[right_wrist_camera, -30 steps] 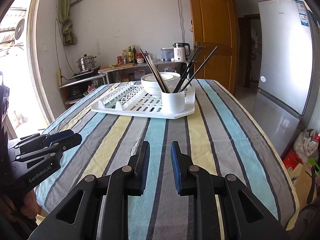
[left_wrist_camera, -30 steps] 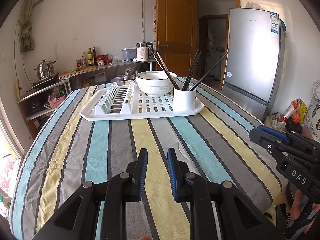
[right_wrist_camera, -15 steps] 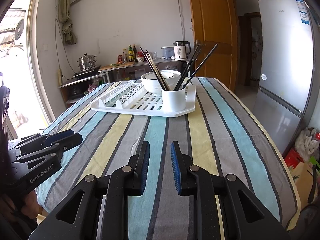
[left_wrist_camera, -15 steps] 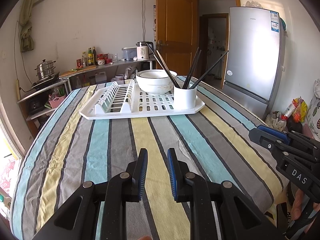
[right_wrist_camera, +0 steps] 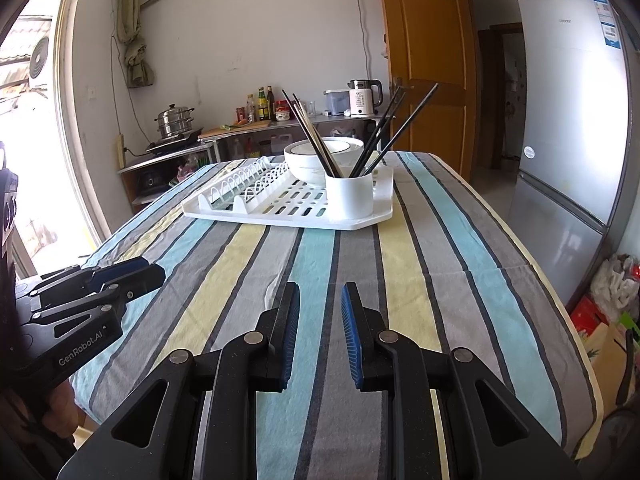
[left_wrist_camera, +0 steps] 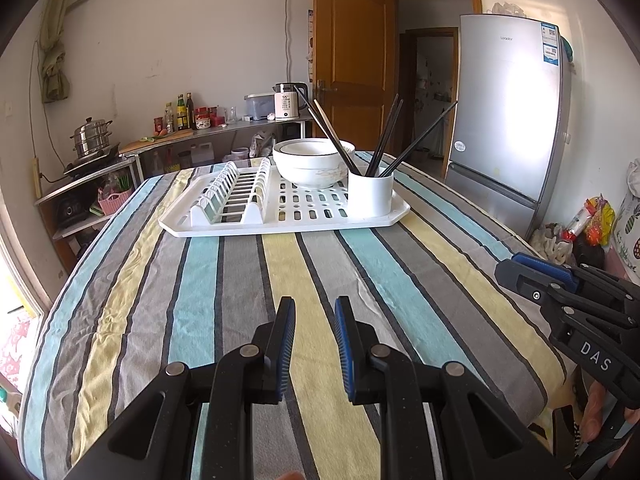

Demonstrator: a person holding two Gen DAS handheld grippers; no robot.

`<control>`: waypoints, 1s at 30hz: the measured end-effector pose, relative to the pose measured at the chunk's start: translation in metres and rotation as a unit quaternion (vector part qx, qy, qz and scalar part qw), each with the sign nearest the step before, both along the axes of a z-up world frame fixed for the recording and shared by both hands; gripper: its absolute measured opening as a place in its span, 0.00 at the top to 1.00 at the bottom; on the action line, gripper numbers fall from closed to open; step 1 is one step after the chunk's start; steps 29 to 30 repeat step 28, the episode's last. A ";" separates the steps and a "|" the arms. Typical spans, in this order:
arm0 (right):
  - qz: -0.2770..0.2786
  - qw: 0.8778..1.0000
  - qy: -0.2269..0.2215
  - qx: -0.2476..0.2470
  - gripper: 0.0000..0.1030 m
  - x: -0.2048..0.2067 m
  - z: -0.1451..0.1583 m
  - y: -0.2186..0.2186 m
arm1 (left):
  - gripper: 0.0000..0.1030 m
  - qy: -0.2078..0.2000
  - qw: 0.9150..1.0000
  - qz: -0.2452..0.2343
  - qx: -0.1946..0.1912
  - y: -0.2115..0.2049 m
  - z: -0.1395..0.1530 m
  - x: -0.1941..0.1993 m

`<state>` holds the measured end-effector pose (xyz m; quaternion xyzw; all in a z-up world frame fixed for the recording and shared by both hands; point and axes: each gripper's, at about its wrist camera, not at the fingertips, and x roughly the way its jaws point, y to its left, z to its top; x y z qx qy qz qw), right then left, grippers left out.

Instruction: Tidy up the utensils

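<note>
Striped table (left_wrist_camera: 240,280) — chopsticks (left_wrist_camera: 384,136) well beyond left gripper (left_wrist_camera: 314,312).

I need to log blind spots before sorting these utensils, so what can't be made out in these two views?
- Lower ends of the chopsticks: hidden inside the white cup, both views; exact count unclear.
- Inside of the stacked bowls: rims block it, both views.
- Right gripper: body cut off by the left view's edge.
- Bottle labels on the shelf: too small.

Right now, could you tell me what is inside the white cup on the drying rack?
Several dark chopsticks stand in the white cup, leaning outward. Their lower ends and the cup's bottom are hidden by its wall.
</note>
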<state>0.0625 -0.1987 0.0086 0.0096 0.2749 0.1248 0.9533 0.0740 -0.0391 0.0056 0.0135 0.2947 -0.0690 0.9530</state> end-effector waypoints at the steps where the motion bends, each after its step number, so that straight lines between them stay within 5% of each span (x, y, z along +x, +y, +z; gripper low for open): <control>1: 0.000 1.000 0.000 0.000 0.78 0.000 -0.001 0.000 | 0.81 0.000 1.000 0.000 0.000 0.000 0.000 0.000; 30: -0.001 1.000 0.004 -0.002 0.78 0.001 -0.002 0.000 | 0.81 -0.001 1.000 0.010 0.006 0.000 -0.005 -0.003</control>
